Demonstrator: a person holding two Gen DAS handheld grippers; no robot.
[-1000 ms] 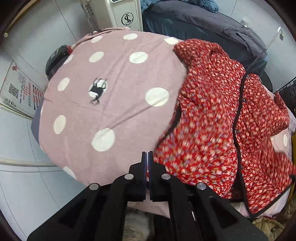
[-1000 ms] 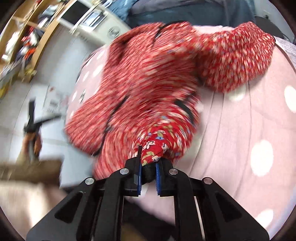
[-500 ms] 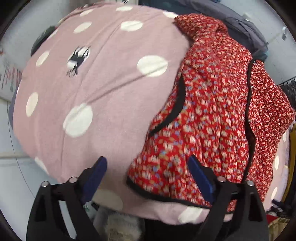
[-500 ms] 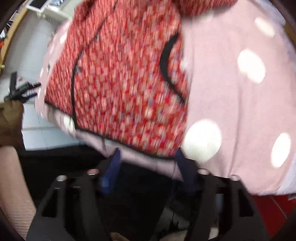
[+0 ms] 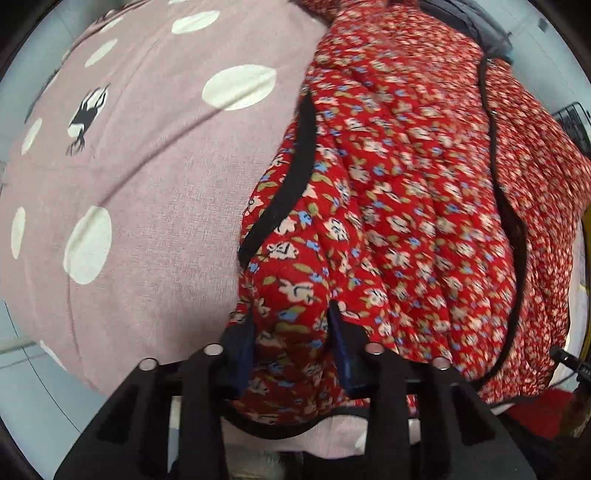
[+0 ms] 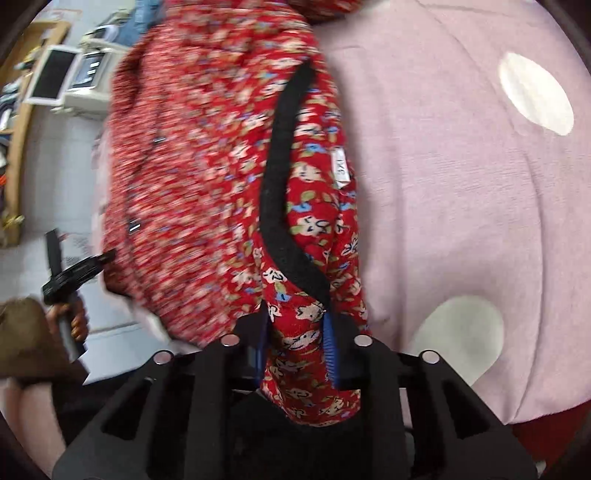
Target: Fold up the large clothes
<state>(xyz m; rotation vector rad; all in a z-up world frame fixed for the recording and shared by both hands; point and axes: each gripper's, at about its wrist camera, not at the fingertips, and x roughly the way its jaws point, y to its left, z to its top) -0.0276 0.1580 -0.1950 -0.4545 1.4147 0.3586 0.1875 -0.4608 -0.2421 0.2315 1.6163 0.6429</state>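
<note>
A red floral garment [image 5: 406,221] with black trim lies spread on a pink sheet with white dots [image 5: 147,184]. My left gripper [image 5: 291,332] is at the garment's near edge. Its jaws are closing and a raised fold of the red cloth fills the gap between the blue pads. In the right wrist view the same garment [image 6: 207,166] runs away from my right gripper [image 6: 295,325]. Those jaws are closing too, with a bunch of cloth beside the black trim [image 6: 280,177] pressed between the pads. A small white label [image 6: 340,166] shows on the cloth.
The sheet's near edge drops to a pale tiled floor [image 5: 22,387]. A dark blanket [image 5: 480,22] and a wire basket [image 5: 576,122] lie beyond the garment. In the right wrist view, a white appliance [image 6: 85,85], a wooden shelf [image 6: 22,147] and a hand [image 6: 75,317] on the other gripper's handle show at the left.
Both grippers dropped toward the garment's near edge, opened wide, then closed on folds of red cloth. The left was shut empty before; the right let go its earlier bunch.
</note>
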